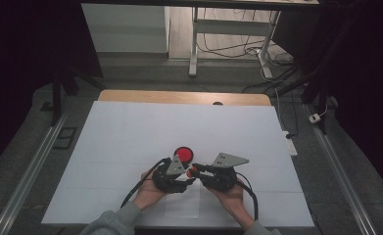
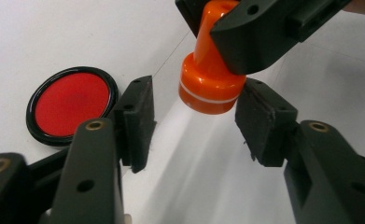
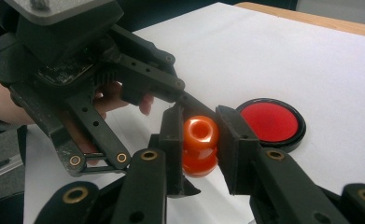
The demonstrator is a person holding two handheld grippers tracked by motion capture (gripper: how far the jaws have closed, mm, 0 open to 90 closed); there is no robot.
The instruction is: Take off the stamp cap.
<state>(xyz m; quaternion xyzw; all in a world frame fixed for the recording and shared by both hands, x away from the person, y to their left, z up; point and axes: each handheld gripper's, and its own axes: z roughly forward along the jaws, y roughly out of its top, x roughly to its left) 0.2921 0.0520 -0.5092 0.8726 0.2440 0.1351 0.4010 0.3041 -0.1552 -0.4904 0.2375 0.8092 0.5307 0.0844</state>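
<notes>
An orange stamp [image 3: 200,140] with a knob handle and a wider base with a white ring hangs just above the table. My right gripper [image 3: 200,151] is shut on its handle. In the left gripper view the stamp [image 2: 211,84] sits between the pads of my left gripper [image 2: 194,123], which is open, with a gap on the left side. A round red pad with a black rim [image 2: 70,105] lies flat on the table beside them. From above, the stamp [image 1: 191,172] is between both grippers, just in front of the pad [image 1: 183,154].
A white sheet [image 1: 130,127] covers the table, with a wooden edge [image 1: 179,96] at the far side. A smaller paper [image 1: 181,205] lies near the front edge between the person's hands. Cables and desk legs stand on the floor beyond.
</notes>
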